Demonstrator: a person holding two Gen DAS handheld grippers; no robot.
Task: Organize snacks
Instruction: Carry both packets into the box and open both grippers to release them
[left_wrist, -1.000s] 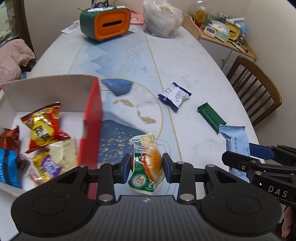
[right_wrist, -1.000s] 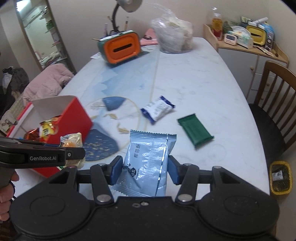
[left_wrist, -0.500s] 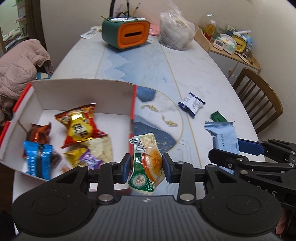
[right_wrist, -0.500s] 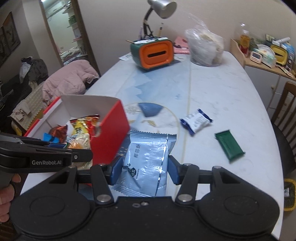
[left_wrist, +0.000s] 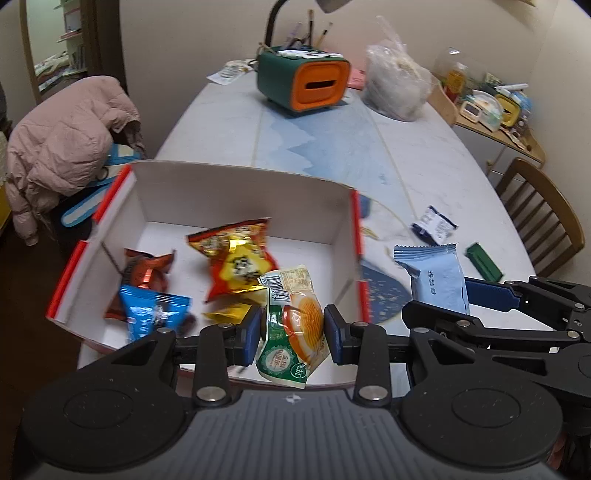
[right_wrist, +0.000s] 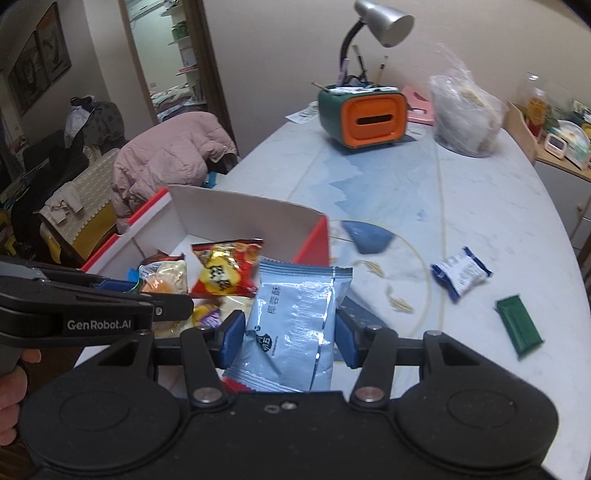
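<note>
Left wrist view looks down a long pale table (left_wrist: 424, 147) toward a red box (left_wrist: 236, 199) with white inner walls, open on top and near the table's left edge, holding several snack packets already: a red-and-gold one (left_wrist: 236, 260), a blue one (left_wrist: 153, 314), a brown one (left_wrist: 146, 267). The left gripper (left_wrist: 291, 330) is over the box's near right corner, its blue pads pressed on both sides of a green pastry packet (left_wrist: 293, 325), clear-fronted with a round golden cake showing and a barcode flap on top. The right gripper (right_wrist: 290, 334) is just beside the box's right wall, its pads clamped on a pale blue packet (right_wrist: 295, 325), matt foil with crimped ends. Both packets look light, soft and puffed with air; the film is probably slippery and the cake inside crushable, so a gentle hold across the middle, as here, seems the safest. Out on the table lie a white-and-blue packet (right_wrist: 461, 275) and a small green bar (right_wrist: 519, 326), well apart from the box and not yet put away.
</note>
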